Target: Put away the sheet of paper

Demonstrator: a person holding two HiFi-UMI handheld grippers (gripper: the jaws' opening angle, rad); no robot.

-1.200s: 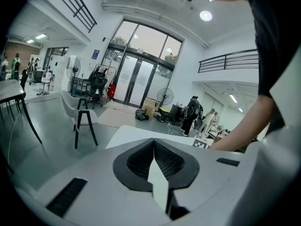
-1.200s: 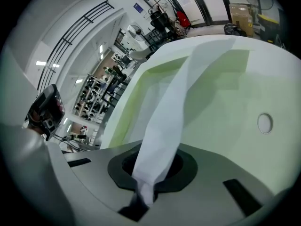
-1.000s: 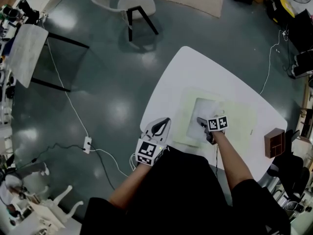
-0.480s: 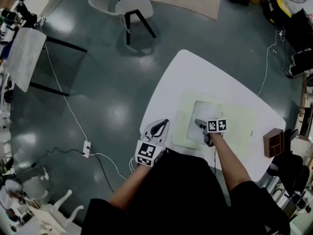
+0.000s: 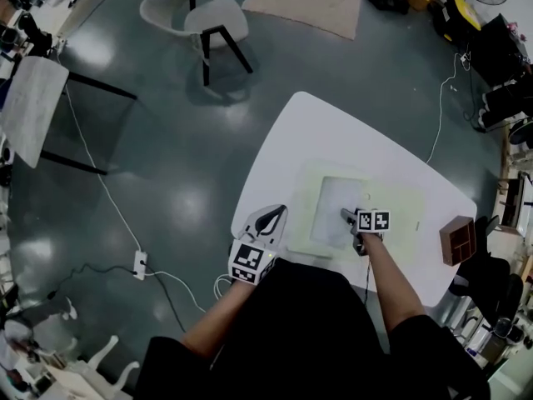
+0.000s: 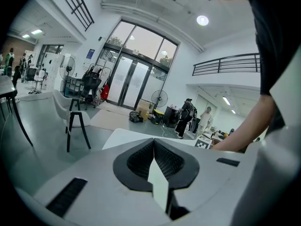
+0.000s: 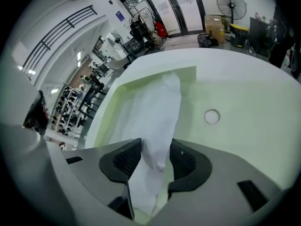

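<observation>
One sheet of paper (image 5: 333,211) lies on one green folder (image 5: 401,202).

The head view is dimly exposed, and darkening is seen toward its corners; lamps are mirrored as pale glare on the glossy floor (image 5: 196,200). Both gripper views are bent by wide-angle distortion and ringed in black. Bright light is given by ceiling lamps (image 6: 202,20) and tall windows (image 6: 136,74); the sheet of paper (image 7: 160,107) is washed nearly white.
</observation>
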